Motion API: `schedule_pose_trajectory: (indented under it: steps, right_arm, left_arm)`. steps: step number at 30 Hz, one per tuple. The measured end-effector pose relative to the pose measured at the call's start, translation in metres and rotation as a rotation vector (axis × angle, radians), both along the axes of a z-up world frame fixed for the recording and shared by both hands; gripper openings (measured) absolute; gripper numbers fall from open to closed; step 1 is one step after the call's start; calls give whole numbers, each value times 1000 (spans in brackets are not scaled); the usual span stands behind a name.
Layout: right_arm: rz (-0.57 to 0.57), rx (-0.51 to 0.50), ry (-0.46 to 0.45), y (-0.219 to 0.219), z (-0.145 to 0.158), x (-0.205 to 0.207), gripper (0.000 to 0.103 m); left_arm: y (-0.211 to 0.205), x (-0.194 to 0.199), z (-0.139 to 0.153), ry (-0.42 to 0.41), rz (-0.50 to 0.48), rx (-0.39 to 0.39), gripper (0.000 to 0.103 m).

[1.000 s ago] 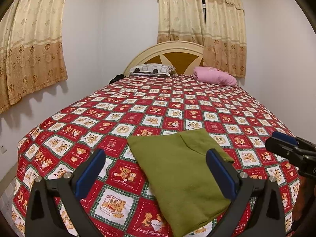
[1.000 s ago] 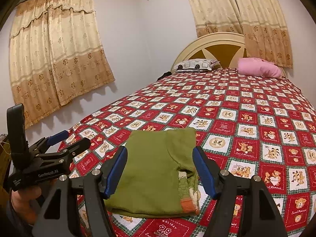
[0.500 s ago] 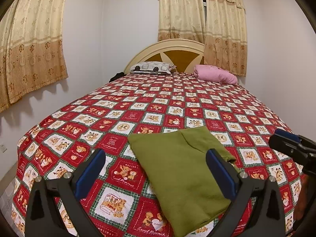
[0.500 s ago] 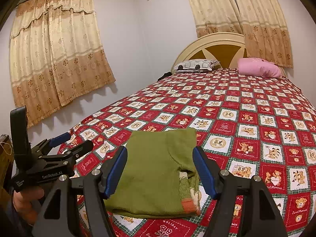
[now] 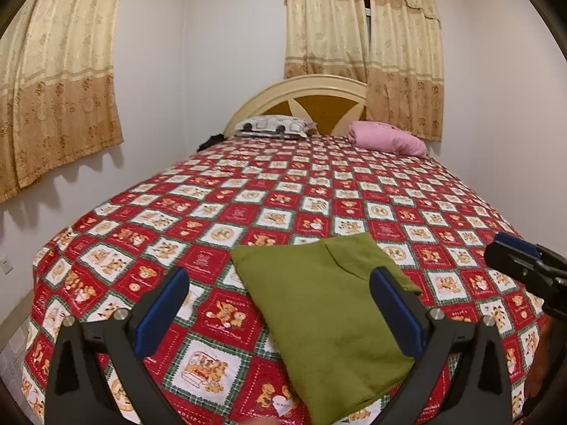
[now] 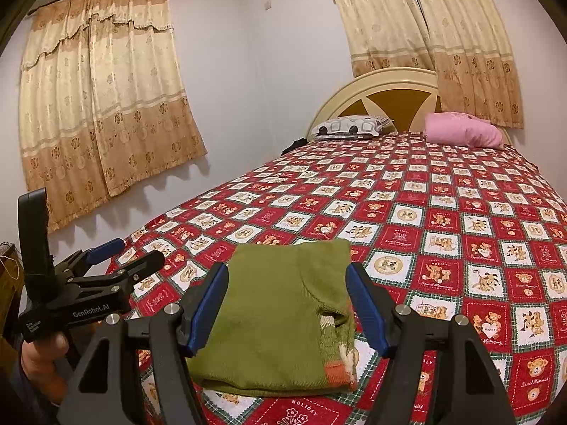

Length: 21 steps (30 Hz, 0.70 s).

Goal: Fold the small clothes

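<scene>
A small olive-green knitted garment lies folded into a flat packet near the foot of the bed, with an orange and cream cuff showing at its near right corner. My left gripper hovers open above and short of it, blue pads wide apart, nothing between them. My right gripper is open too, its pads framing the garment from above without touching it. The left gripper also shows at the left of the right wrist view, held by a hand. The right gripper's tip enters the left wrist view at the right.
The bed carries a red, white and green patchwork quilt with bear prints. A patterned pillow and a pink pillow lie by the cream headboard. Curtained windows stand on the left wall and behind the headboard.
</scene>
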State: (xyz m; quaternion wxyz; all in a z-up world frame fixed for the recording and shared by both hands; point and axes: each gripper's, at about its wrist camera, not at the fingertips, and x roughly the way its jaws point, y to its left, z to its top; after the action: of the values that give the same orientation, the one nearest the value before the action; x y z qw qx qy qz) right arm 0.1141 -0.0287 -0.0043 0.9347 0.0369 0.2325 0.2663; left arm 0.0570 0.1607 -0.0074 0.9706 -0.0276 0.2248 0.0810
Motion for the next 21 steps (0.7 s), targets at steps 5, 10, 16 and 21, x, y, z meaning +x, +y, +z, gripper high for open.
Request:
schedule_pose_trajectory:
  steps: [5, 10, 16, 21]
  right_arm:
    - [6, 5, -16, 1, 4, -4, 70]
    - [17, 3, -24, 3, 6, -7, 70]
    - [35, -5, -15, 9, 2, -7, 70]
    - [50, -16, -7, 14, -3, -9, 70]
  left_arm:
    - [1, -1, 5, -11, 2, -7, 103]
    - [3, -1, 5, -9, 8, -5, 103]
    - [8, 2, 4, 7, 34, -5, 103]
    - [11, 2, 1, 12, 57, 5, 103]
